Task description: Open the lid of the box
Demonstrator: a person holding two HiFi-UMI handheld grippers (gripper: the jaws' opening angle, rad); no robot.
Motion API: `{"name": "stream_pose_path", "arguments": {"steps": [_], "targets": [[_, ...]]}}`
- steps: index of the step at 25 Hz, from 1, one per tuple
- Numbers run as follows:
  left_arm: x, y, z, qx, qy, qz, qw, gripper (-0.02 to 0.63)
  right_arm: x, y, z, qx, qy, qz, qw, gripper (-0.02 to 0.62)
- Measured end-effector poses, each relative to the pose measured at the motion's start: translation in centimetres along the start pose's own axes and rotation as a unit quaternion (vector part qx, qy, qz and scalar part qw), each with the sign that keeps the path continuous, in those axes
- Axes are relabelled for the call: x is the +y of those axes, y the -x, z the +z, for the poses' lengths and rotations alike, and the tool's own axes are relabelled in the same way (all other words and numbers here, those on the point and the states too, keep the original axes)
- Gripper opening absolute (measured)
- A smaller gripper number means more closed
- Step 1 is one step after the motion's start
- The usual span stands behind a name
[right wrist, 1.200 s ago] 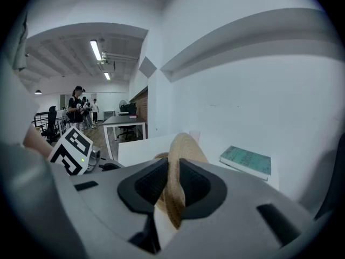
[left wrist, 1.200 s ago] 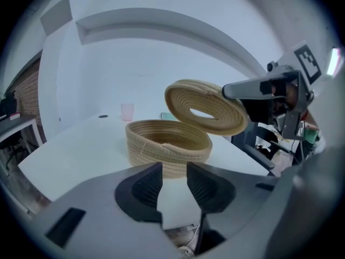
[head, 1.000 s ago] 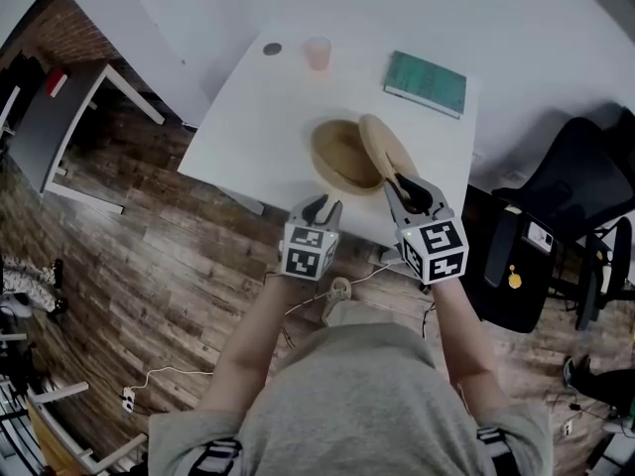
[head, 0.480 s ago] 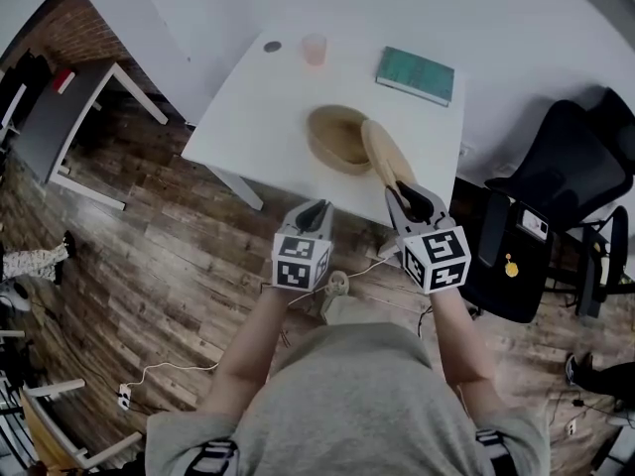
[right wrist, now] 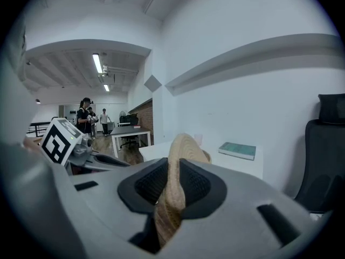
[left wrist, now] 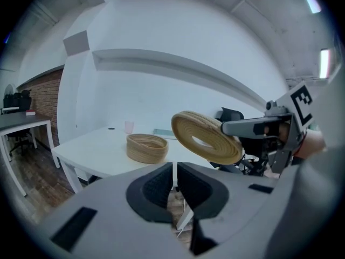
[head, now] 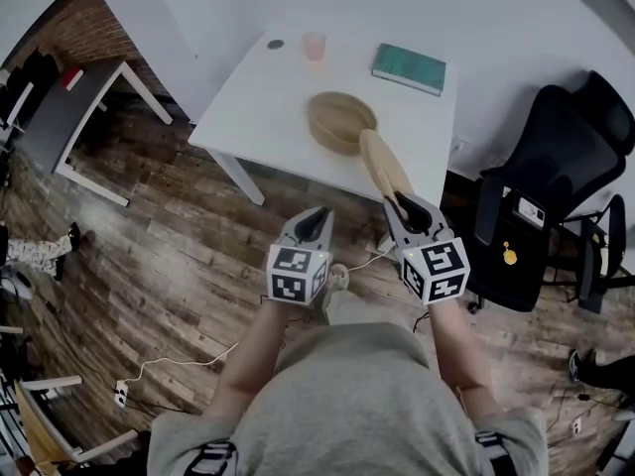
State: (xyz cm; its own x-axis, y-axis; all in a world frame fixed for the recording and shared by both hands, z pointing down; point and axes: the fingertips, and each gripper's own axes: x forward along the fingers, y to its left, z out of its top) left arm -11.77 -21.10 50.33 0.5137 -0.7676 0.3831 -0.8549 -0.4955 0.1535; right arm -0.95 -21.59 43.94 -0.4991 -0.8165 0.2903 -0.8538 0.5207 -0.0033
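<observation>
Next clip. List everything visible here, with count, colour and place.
table: one, white, centre, against the wall
woven box: one, tan, open, on the table
woven lid: one, tan, lifted off the box, near the table's front edge
book: one, teal, table's far right
cup: one, pink, table's far edge
disc: one, dark, beside the cup
office chair: one, black, right of the table
desk: one, grey, far left
left gripper: grey, jaws closing, nothing between them
right gripper: grey, shut on the woven lid
</observation>
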Motion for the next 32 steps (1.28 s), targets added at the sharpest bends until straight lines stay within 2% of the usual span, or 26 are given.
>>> {"name": "stream_pose_path", "arguments": {"steps": [3,16,32], "targets": [[-1.4,1.8,-0.8,-0.004,-0.003,-0.001,1.0000,0.025,1.2,2.1,-0.6,-0.001,0.001,0.002,1.000,0.071],[-4.2,8.7,-2.5,-0.024,0.033,0.011,0.9991,0.024,5.6,8.0,-2.8,-0.002,-0.006,0.023,1.000,0.071],[-6.1,11.9,-2.0,-0.043,0.023,0.006,0.9988,0.023,7.5,10.9,-3.8,-0.008,-0.014,0.028,0.999,0.071]]}}
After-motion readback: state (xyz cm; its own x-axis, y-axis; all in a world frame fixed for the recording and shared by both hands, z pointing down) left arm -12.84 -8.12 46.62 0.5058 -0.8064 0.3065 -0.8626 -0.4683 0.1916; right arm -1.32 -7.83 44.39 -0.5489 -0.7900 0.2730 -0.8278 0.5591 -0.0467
